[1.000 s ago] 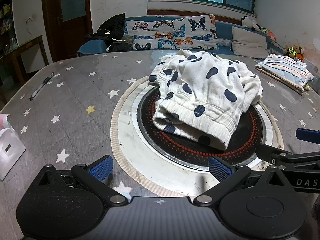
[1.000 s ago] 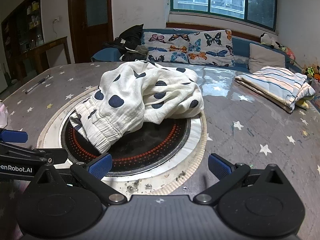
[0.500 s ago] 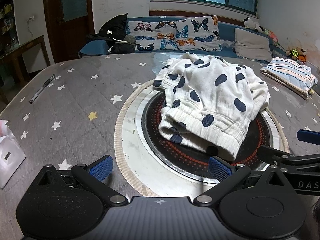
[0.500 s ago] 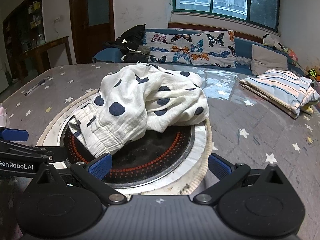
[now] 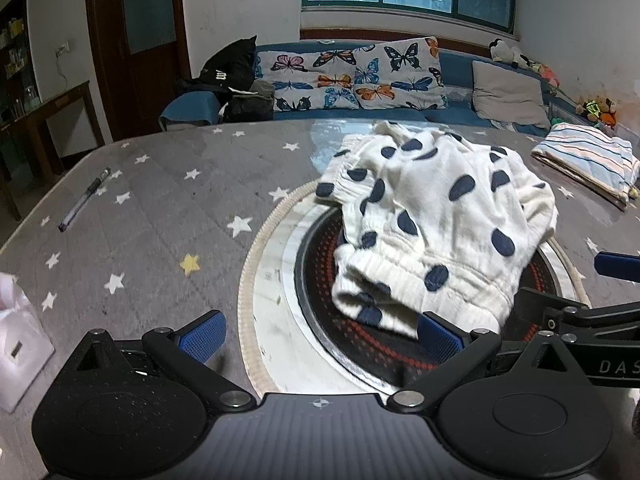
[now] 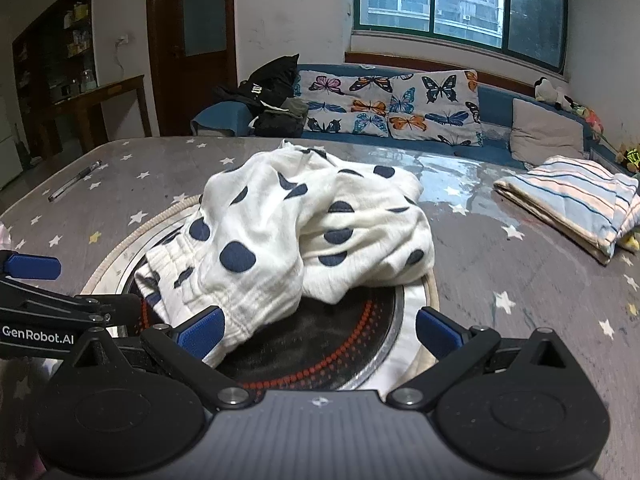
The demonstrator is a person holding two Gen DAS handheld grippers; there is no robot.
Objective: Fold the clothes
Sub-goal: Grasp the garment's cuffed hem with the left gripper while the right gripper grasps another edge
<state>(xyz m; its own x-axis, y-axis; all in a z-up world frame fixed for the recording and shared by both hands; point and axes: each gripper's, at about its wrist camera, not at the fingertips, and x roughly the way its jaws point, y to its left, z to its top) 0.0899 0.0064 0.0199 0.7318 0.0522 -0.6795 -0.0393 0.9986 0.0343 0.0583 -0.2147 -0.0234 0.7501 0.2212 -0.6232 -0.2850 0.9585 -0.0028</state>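
Crumpled crinkly spotted garment (image 5: pixel 436 220), round burner (image 6: pixel 320 344)

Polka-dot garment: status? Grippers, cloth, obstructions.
Left gripper and right gripper open, empty, at near hem. Polka-dot garment crumpled on round hotplate, unfolded. Striped folded cloth set aside right; nothing blocking.

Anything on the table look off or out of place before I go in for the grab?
Yes: the polka-dot garment lies crumpled in a heap on the round black cooktop set in the table's middle, an odd bed for cloth. A pen lies loose at the far left. The striped cloth at far right is already folded. Both grippers are open, holding nothing.
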